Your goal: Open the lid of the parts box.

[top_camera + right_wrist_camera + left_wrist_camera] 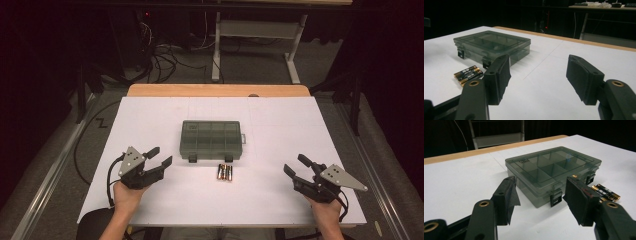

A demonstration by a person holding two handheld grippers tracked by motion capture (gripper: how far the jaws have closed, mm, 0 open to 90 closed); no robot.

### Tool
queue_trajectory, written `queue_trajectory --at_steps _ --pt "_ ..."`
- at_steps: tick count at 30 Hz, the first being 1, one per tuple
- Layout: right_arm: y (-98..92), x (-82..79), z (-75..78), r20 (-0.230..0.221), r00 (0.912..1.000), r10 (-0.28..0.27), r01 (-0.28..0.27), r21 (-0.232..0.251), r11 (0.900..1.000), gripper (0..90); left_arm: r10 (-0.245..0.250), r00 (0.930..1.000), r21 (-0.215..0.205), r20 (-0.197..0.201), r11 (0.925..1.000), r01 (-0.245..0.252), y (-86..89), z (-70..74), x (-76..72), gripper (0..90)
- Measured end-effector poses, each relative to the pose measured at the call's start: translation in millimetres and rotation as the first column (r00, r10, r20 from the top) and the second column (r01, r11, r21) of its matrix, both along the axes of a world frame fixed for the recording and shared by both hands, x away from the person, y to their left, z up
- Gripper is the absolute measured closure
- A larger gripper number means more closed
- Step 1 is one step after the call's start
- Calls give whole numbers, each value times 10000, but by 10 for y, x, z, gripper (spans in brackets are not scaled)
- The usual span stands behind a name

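Two claws, both mine, both wide and empty: my left claw hovers over the desk near the front left corner of the smoky grey compartment box, and my right claw hangs well apart from it on the other side. The box sits mid-desk with its lid down and two black latches facing me; the batteries lie in a tight row just in front of it, near its right latch.

My worry is the batteries first. They are smooth, round, glossy cylinders in black and gold, lying side by side, so a pinch on one could nudge its neighbours and send them rolling across the slick white desk. The box is light, translucent hard plastic with sharp corners and thin dividers inside; pushing on a latch with one claw would probably slide the whole box unless the other braces it. My pads are flat, matte and slightly ragged at the edges, which may catch a latch lip badly.
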State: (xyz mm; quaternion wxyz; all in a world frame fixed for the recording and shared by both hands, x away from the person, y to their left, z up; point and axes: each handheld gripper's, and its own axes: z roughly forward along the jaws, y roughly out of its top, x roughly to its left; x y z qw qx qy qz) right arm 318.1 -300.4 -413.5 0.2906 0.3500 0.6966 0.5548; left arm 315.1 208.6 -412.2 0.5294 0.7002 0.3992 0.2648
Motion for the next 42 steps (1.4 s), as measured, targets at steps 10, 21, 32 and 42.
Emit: queue_trajectory --at_steps 10,21,32,42 --pt "-13 4 4 -7 9999 162 -162 223 9996 401 -54 10000 -91 -49 9999 53 -3 7 -8 433" --pt "26 -5 18 30 9997 253 -253 173 9995 421 -266 9996 156 37 9995 265 -49 9 4 439" --pt "63 -10 29 139 9993 357 -360 176 9992 435 -405 9992 66 -61 9992 405 -83 7 5 439" --pt "81 50 52 117 9993 366 -371 444 9983 427 -441 9990 -100 -75 9990 440 -98 26 39 454"
